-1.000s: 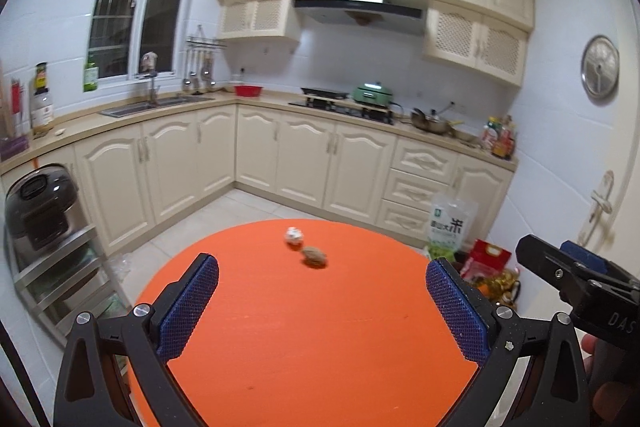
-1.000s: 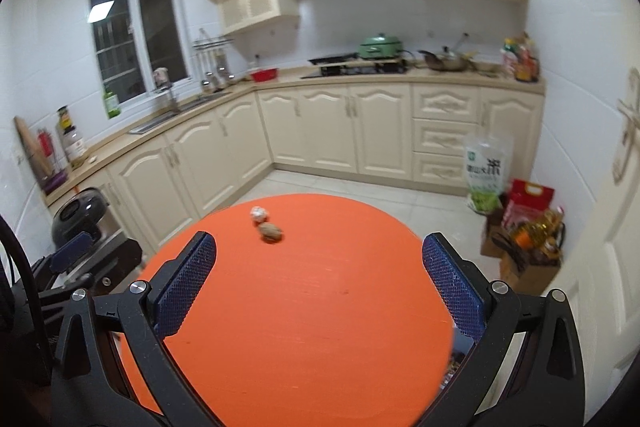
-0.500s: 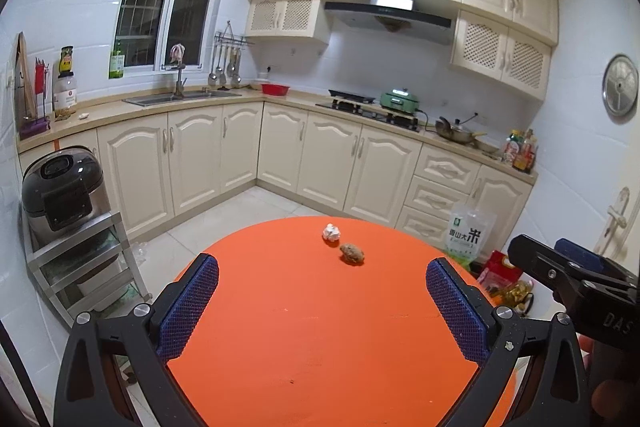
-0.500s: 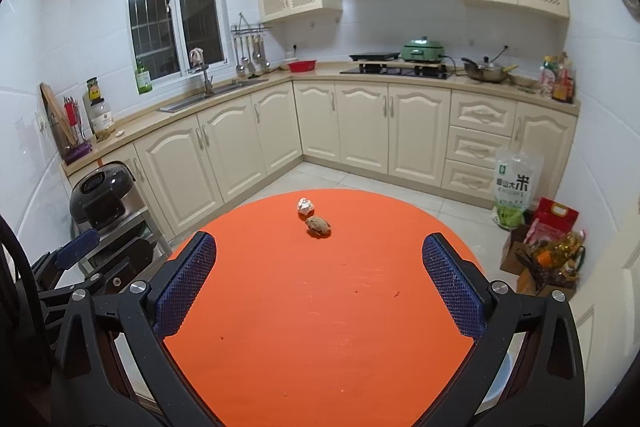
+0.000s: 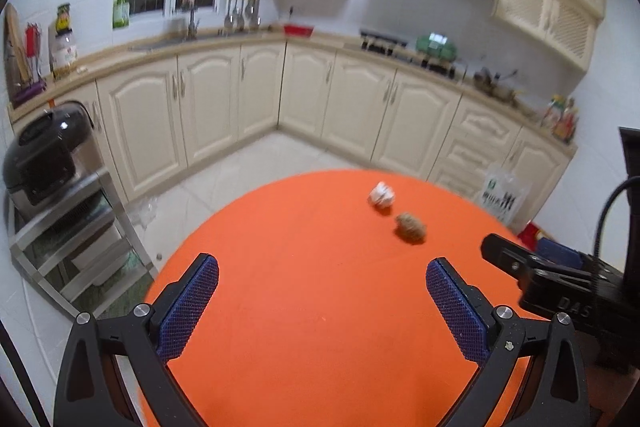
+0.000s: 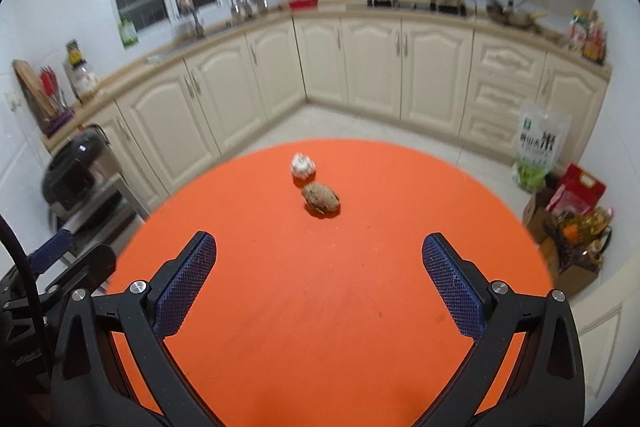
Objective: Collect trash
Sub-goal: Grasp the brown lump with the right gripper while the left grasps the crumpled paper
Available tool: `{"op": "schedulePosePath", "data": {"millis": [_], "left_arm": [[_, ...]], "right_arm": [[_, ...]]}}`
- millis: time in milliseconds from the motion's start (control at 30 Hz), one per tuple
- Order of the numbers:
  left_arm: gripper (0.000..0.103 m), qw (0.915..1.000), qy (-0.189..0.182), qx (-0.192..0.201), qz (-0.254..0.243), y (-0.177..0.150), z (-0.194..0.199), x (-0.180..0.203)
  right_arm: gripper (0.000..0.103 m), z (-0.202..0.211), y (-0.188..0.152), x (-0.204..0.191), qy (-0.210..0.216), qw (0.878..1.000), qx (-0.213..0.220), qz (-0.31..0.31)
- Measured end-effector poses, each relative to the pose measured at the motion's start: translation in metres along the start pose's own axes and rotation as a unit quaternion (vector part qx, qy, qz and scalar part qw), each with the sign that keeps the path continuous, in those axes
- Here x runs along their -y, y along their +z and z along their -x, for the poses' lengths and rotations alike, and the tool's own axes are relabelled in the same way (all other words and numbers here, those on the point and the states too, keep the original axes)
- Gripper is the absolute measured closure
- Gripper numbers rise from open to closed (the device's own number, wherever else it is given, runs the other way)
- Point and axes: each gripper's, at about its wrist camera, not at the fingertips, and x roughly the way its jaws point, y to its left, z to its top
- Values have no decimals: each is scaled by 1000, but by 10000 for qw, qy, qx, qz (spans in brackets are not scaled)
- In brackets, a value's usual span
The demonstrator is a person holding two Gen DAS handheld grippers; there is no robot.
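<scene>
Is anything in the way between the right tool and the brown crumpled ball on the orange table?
No, nothing visible is in the way. The right tool is open, and only bare orange table lies between it and the brown crumpled ball. The white crumpled ball sits just behind the brown one, farther away.

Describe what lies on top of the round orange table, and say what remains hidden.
On the orange table lie a white crumpled wad and a brown crumpled wad, close together. Both tools hover open. The near edge is out of view.

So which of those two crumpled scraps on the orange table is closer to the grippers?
The brown wad. It lies nearer both open grippers than the white wad, which sits just behind it, toward the table's far edge.
</scene>
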Motion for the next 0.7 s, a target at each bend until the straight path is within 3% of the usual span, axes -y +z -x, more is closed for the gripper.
{"op": "schedulePosePath", "data": {"millis": [200, 300, 433, 533, 567, 700], "left_arm": [[1, 9984, 68, -568, 28, 69, -84, 25], [1, 9973, 114, -730, -41, 97, -123, 39], [1, 9959, 130, -892, -54, 127, -167, 51], [1, 9952, 144, -970, -28, 141, -197, 57], [1, 9950, 147, -983, -34, 146, -204, 60], [1, 9948, 85, -1016, -44, 152, -231, 69]], "right_arm": [[7, -85, 15, 11, -90, 9981, -593, 103], [15, -114, 19, 13, -88, 9965, -807, 200], [32, -137, 20, 11, -74, 9947, -961, 368], [53, -146, 21, 6, -21, 9941, -951, 529], [69, -147, 22, 4, 8, 9939, -915, 608], [69, -150, 24, 3, 173, 9931, -891, 748]]}}
